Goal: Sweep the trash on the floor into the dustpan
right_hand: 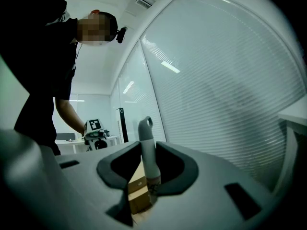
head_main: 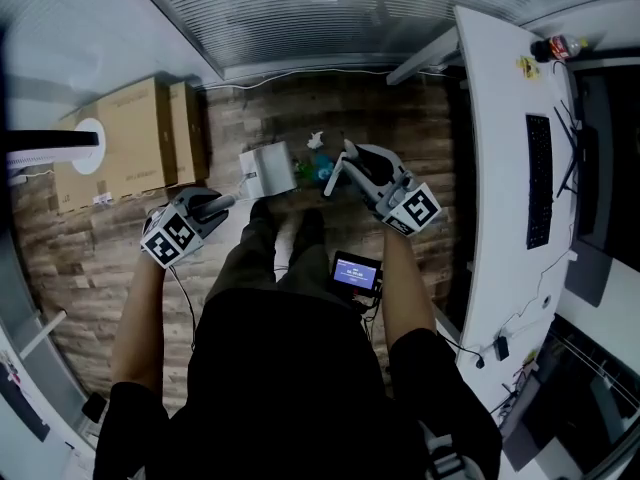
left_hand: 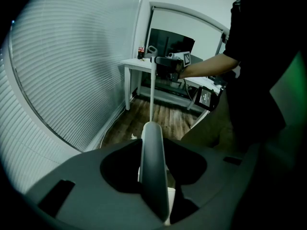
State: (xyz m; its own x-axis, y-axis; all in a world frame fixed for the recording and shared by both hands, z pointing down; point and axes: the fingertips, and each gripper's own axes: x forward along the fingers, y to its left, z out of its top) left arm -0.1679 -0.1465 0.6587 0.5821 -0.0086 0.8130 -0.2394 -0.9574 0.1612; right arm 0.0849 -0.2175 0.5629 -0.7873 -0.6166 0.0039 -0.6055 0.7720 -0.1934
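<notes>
Broom clamped in my right gripper, dustpan gripped in my left gripper, I reckon I'm mid-sweep: trash on the floor at the dustpan's 3 o'clock needs brushing toward 9 o'clock.

Floor: brown wood planks, laid in staggered rows, running from the blind-covered wall to the right-hand desk. On it, at the left, two tan cardboard boxes stand side by side against the wall. Just right of them sits a white dustpan. Near its right edge lie a crumpled white scrap and, a little closer to the person, green and blue scraps, bunched together. Surface: long, white, standing on the floor along the right side. It carries a black keyboard, a bottle at the far end and a small yellow item near it.
</notes>
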